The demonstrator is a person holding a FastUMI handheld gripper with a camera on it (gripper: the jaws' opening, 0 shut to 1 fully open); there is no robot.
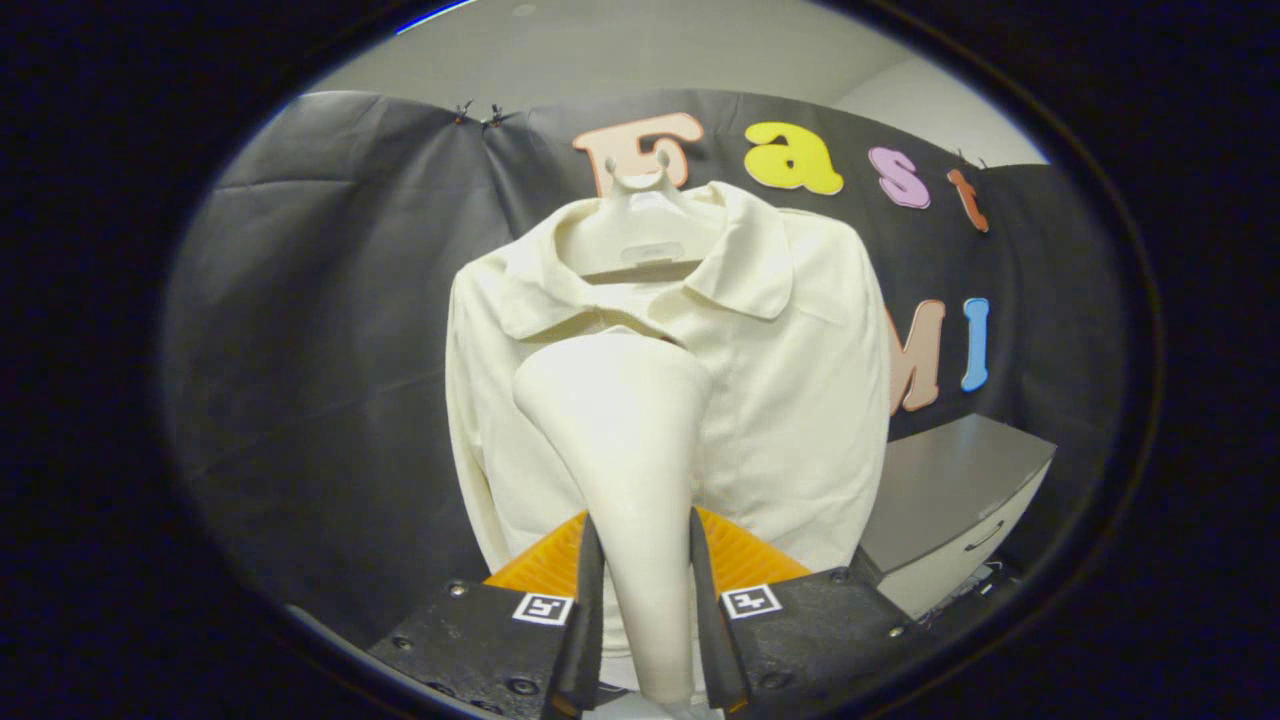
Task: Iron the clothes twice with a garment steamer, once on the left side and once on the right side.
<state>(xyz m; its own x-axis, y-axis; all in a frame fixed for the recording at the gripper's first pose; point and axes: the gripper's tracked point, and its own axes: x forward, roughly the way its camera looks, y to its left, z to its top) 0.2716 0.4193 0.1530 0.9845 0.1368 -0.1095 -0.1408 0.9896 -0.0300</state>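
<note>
A cream collared shirt (pixel 800 400) hangs on a pale hanger (pixel 645 225) in front of the black cloth wall. A cream garment steamer (pixel 625 440) rises between my fingers, its narrow handle clamped by both and its wide head up against the shirt's chest, just left of the shirt's middle and below the collar. My gripper (pixel 645 590) is shut on the steamer's handle. The steamer hides the shirt's front placket behind it.
A grey cabinet (pixel 950 500) with a drawer handle stands low to the right of the shirt. The black cloth wall (pixel 330 350) runs behind the shirt on both sides.
</note>
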